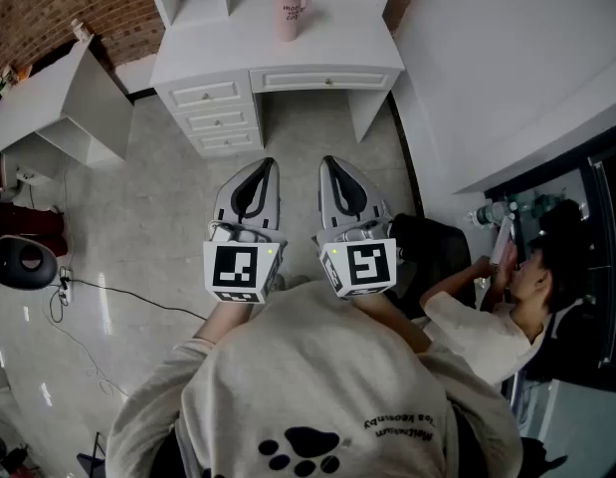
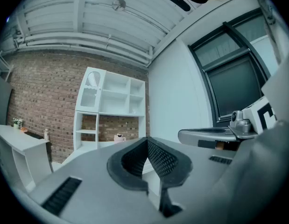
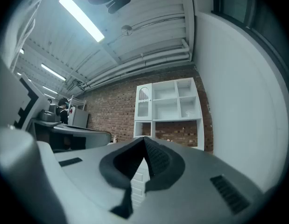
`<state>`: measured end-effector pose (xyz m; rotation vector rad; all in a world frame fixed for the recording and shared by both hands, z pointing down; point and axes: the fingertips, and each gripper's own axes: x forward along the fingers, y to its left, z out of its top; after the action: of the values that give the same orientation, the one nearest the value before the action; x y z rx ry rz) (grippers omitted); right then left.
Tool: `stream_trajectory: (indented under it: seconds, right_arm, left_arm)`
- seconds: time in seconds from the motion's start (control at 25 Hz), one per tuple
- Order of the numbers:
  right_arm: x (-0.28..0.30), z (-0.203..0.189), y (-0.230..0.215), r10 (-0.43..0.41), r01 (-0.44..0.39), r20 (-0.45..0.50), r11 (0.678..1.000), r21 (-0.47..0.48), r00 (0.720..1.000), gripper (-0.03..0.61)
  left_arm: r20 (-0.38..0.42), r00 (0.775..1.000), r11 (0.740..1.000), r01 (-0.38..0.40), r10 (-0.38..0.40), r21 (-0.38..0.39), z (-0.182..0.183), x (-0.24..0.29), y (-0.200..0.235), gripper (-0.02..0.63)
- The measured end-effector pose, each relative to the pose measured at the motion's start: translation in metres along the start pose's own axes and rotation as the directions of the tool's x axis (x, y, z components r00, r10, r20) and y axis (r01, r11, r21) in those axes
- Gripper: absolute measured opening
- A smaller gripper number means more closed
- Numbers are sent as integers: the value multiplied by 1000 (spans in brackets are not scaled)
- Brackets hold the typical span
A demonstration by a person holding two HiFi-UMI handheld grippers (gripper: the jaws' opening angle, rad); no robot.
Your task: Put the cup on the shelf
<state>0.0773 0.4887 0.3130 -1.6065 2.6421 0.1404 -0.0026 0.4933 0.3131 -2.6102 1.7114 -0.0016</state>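
Well ahead of both grippers, on the white desk (image 1: 332, 53), the pink cup (image 1: 289, 10) stands upright. It is far beyond my reach and roughly in line with the gap between the grippers. The shelf unit (image 1: 188, 3) rises ahead and slightly left of the left gripper (image 1: 258, 170). I hold that one side by side with the right gripper (image 1: 335, 170), both pointing towards the desk. Each has its jaws clenched together on nothing. A seated person (image 1: 492, 322) is off to the right gripper's right.

Pink cup (image 1: 289, 10) upright on white desk (image 1: 337, 53)
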Motion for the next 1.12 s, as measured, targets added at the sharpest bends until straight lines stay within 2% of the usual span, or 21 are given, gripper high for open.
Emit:
stream_trajectory:
  seconds: [0.32, 0.6, 0.88, 1.12]
  right_arm:
    - [-4, -7, -18, 17, -17, -10, 1000, 8, 1000, 8]
    - [-7, -12, -28, 26, -26, 3, 998, 53, 1000, 9]
    - [9, -23, -33, 26, -26, 4, 998, 59, 1000, 9]
    - [59, -32, -47, 25, -24, -24, 999, 41, 999, 9]
  left_arm:
    - [0, 1000, 1000, -13, 13, -4, -3, 11, -16, 6]
    - [-1, 1000, 1000, -16, 16, 3, -7, 14, -25, 6]
    - [-5, 1000, 1000, -7, 7, -9, -15, 33, -10, 6]
    - [-18, 1000, 999, 16, -16, -28, -23, 78, 19, 8]
